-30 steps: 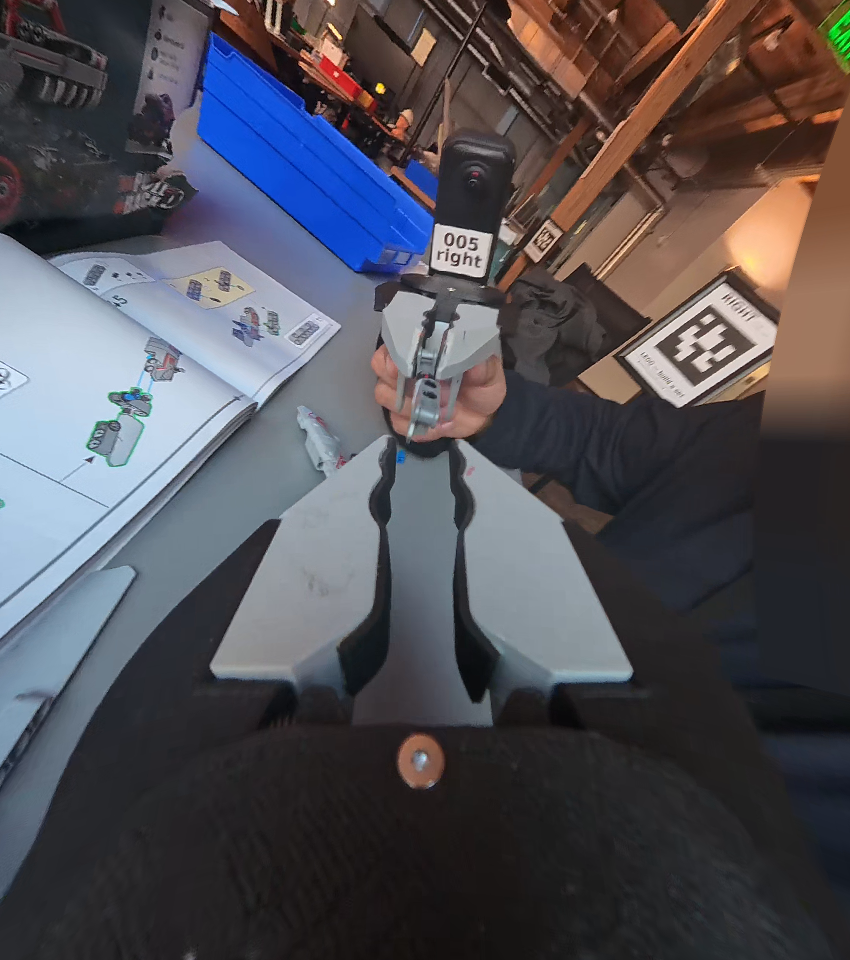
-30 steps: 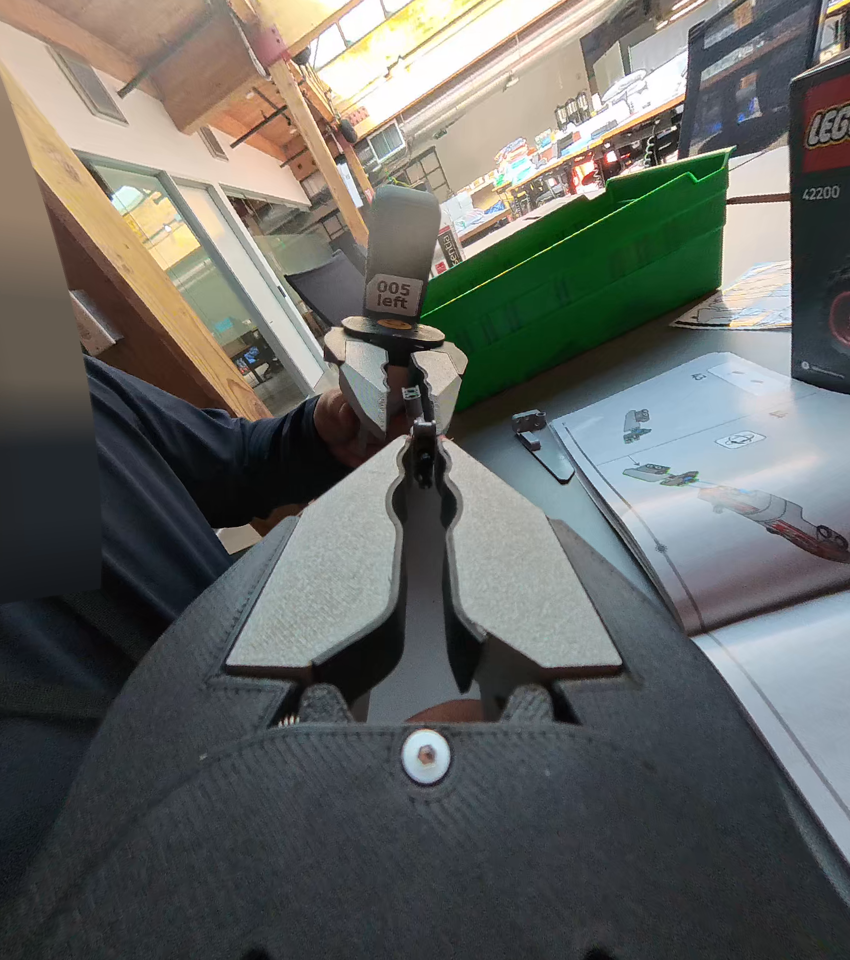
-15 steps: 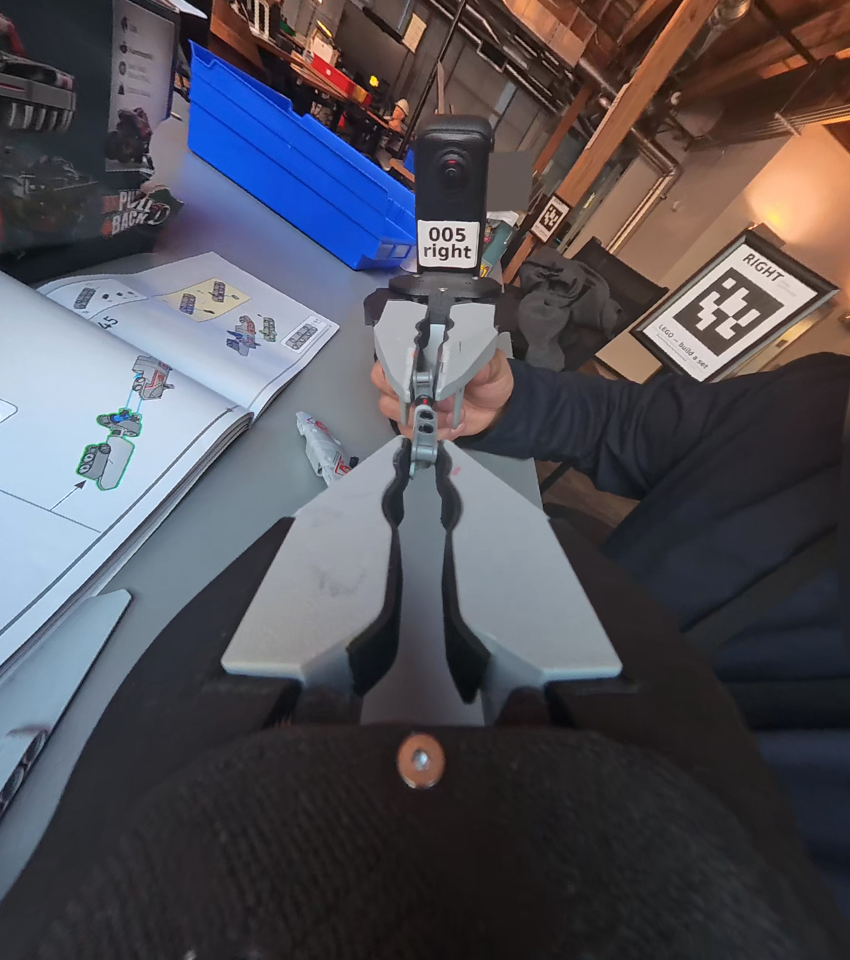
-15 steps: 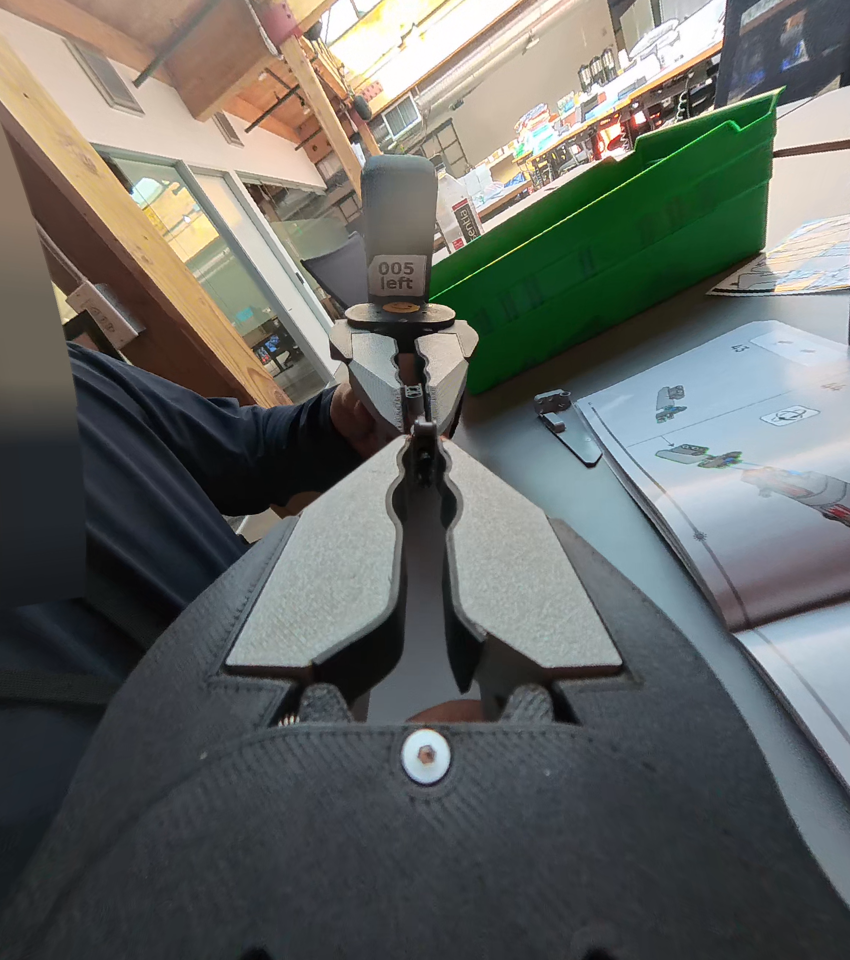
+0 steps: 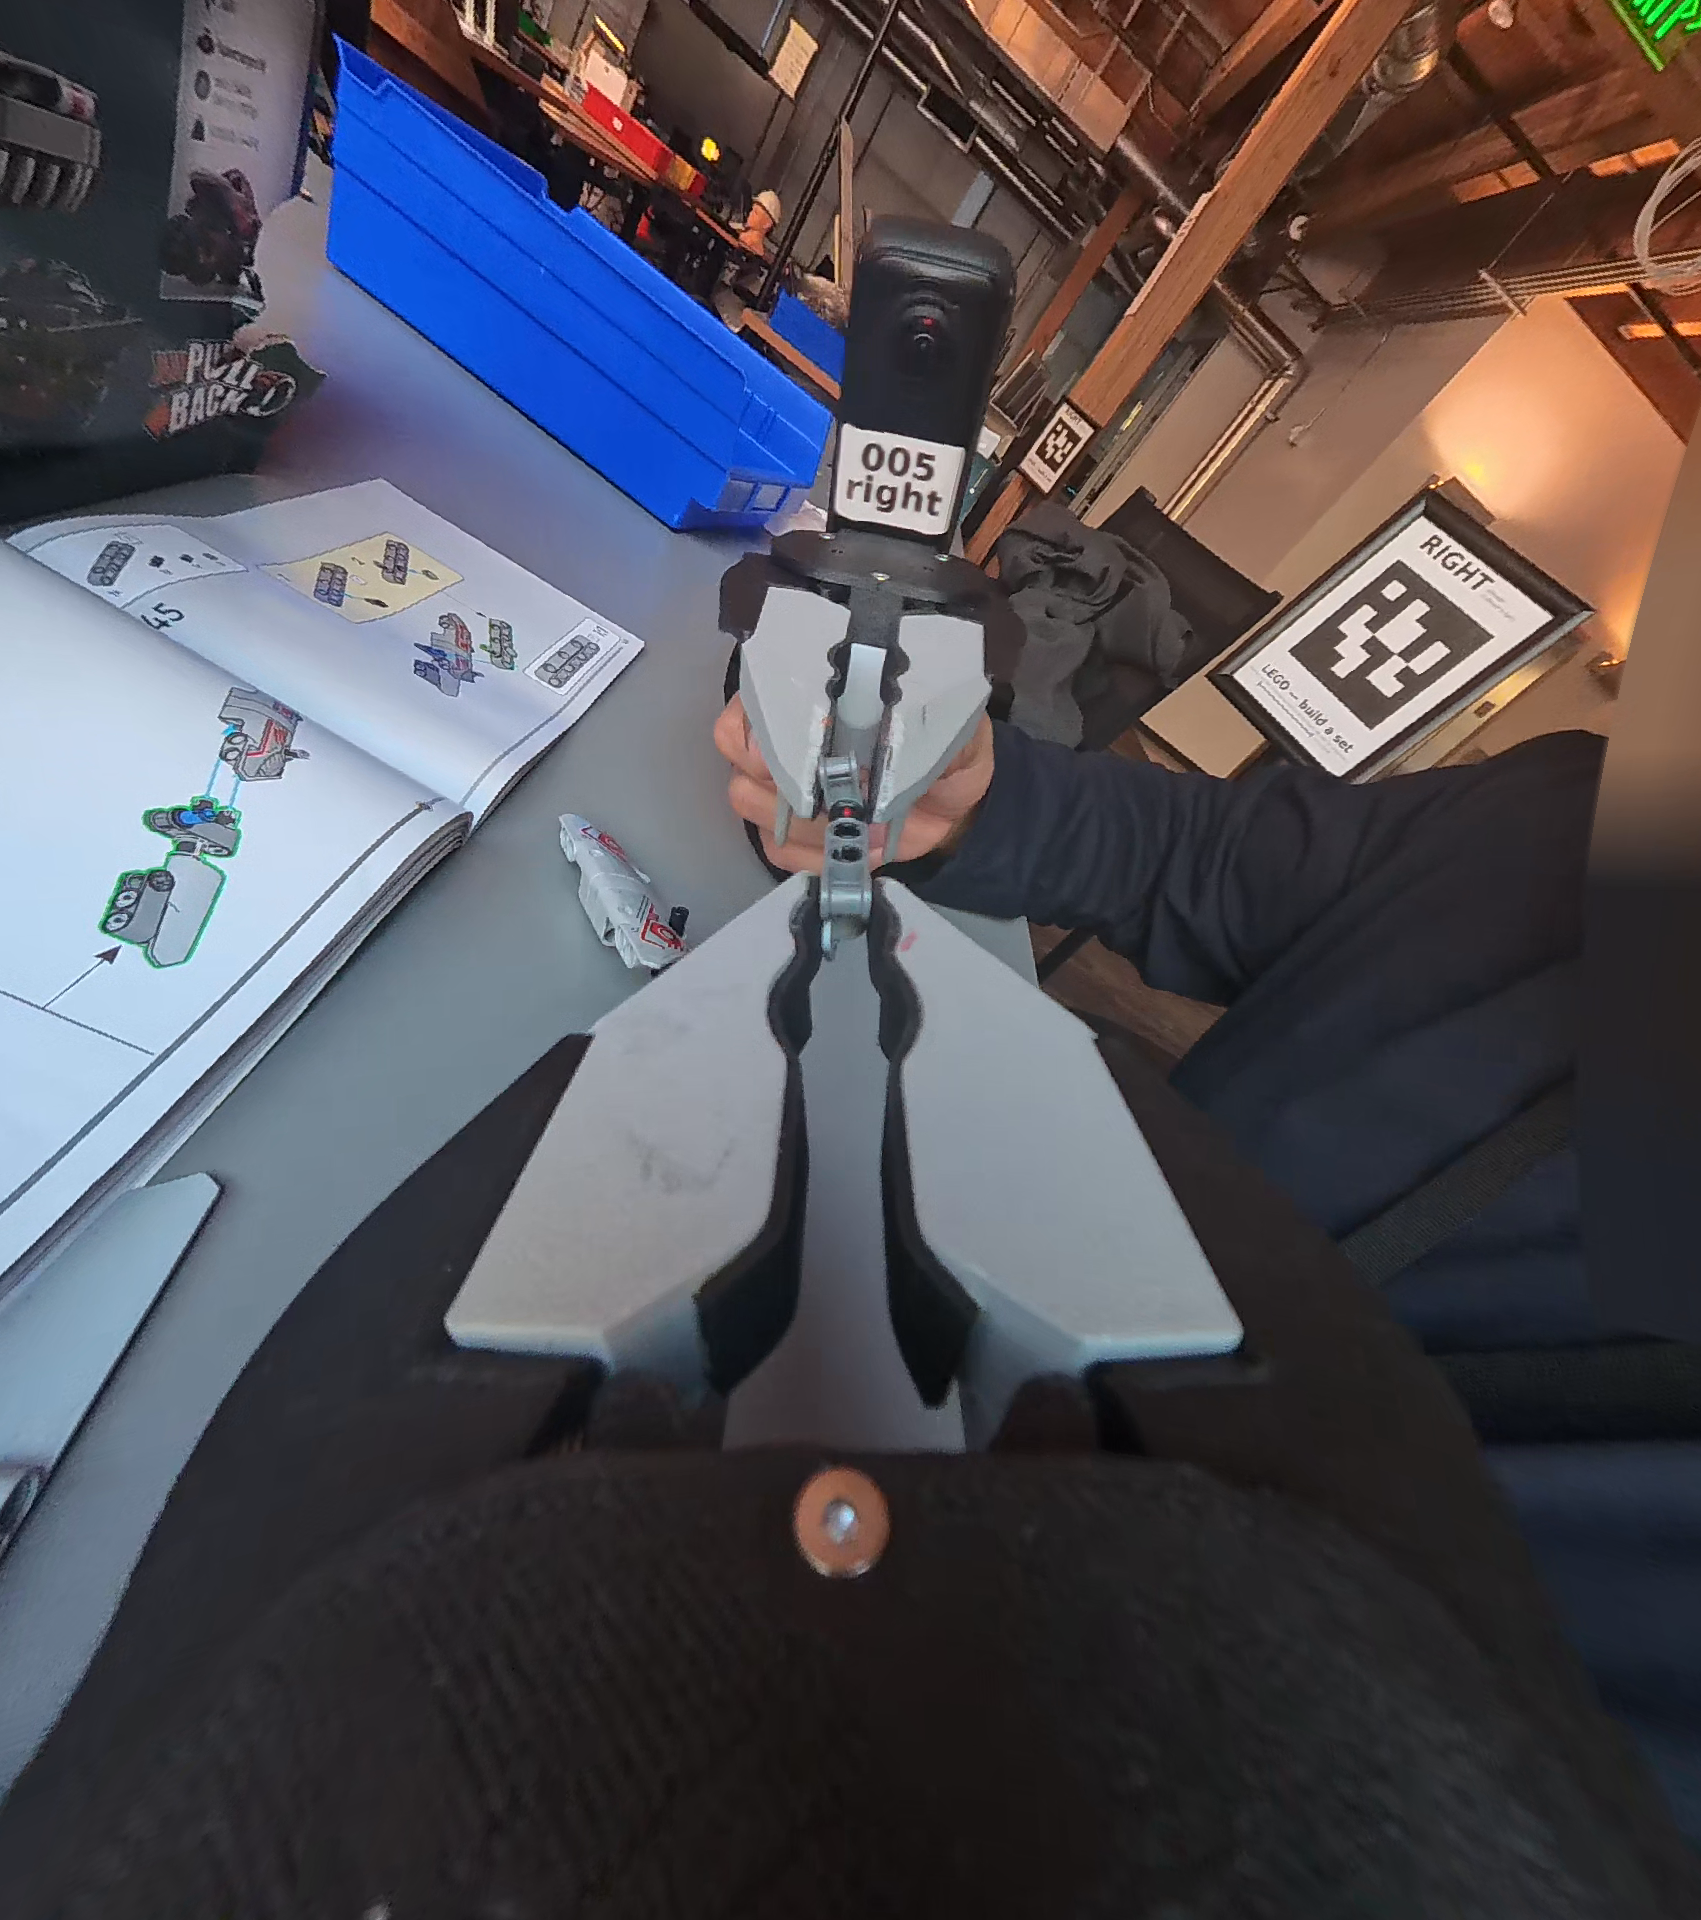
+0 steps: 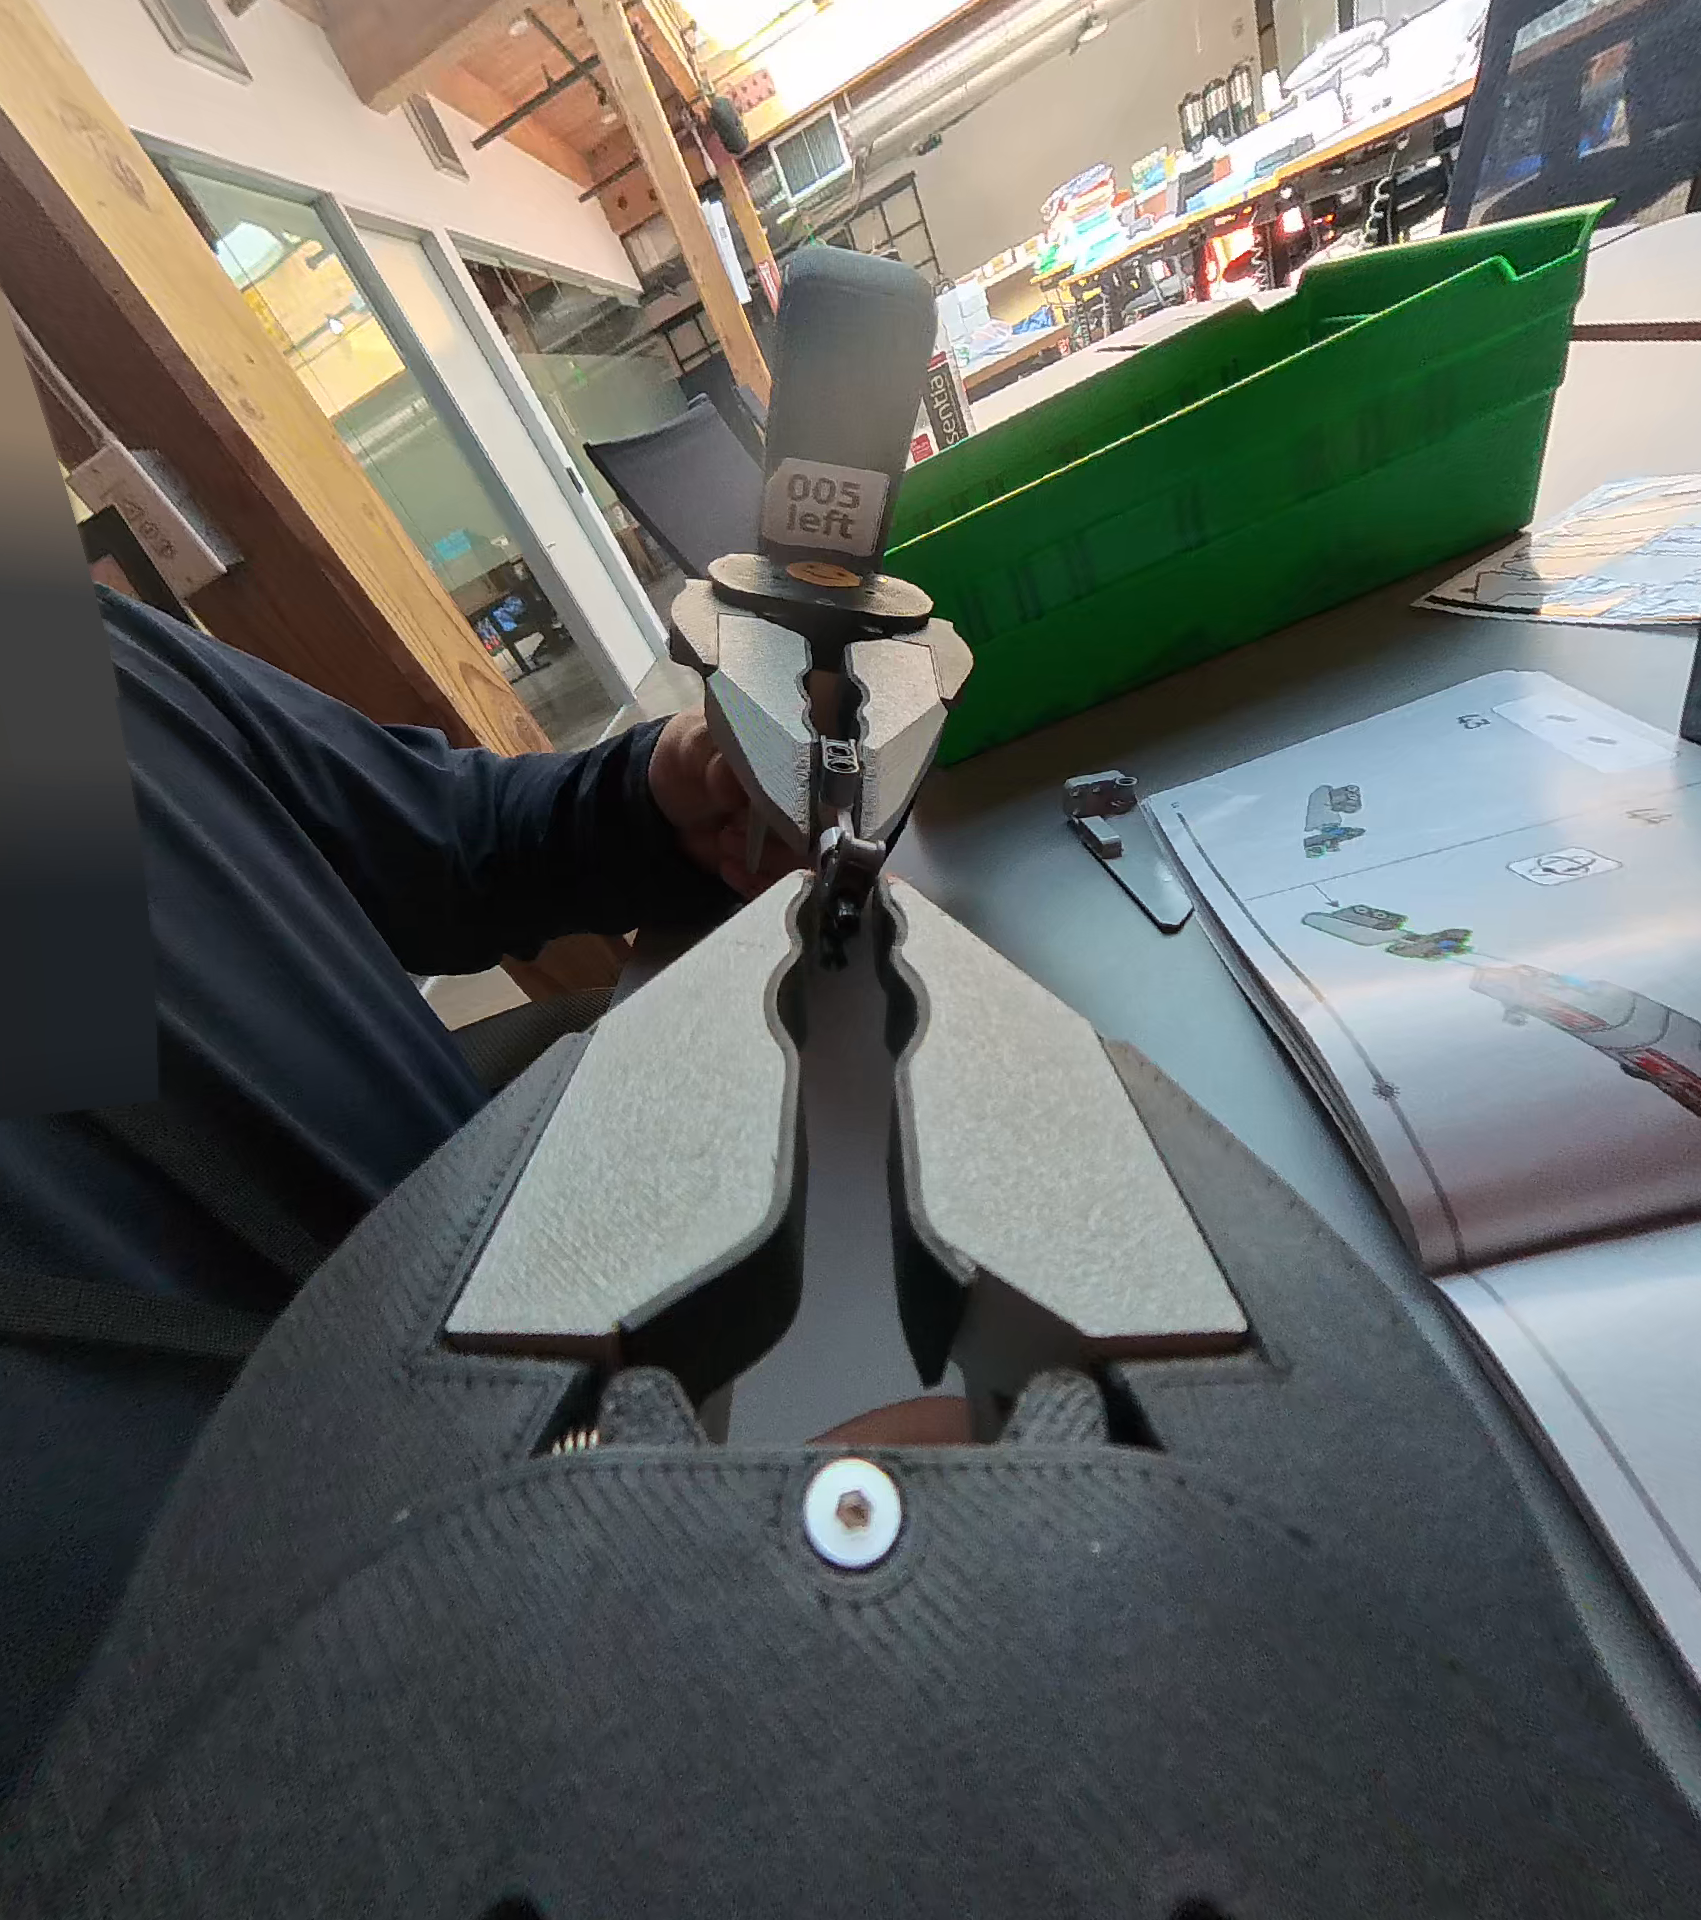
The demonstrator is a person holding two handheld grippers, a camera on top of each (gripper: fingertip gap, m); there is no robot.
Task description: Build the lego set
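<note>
Grippers are meeting tip to tip above the table edge, at the centre of both views. In the left wrist view, the left gripper [image 5: 841, 914] is pinching a grey beam [image 5: 844, 883] between its closed tips, the beam standing up past them toward the right gripper [image 5: 838, 805], which is facing the camera just above centre and is clamped on a second grey piece [image 5: 835, 774] with a red dot on it; the two pieces are touching end to end. A hand [image 5: 851, 810] is wrapping the right gripper's handle from behind. In the right wrist view, the right gripper [image 6: 841, 899] is closing on its small grey piece [image 6: 846, 857] with a dark pin below it, and the left gripper [image 6: 830, 795] opposite is holding the beam [image 6: 838, 756] crosswise at its tips. An open manual [image 5: 150, 831] is lying on the grey table [image 5: 472, 1039] at the left of the left wrist view, with a white and red assembly [image 5: 622, 894] lying beside its lower corner, left of the grippers. A blue bin [image 5: 555, 301] is sitting at the upper left, next to a dark box [image 5: 46, 229]. In the right wrist view a green bin [image 6: 1241, 468] is filling the upper right, and a flat grey part [image 6: 1121, 842] is lying right of centre, touching or nearly touching the manual's [image 6: 1500, 935] left edge.
</note>
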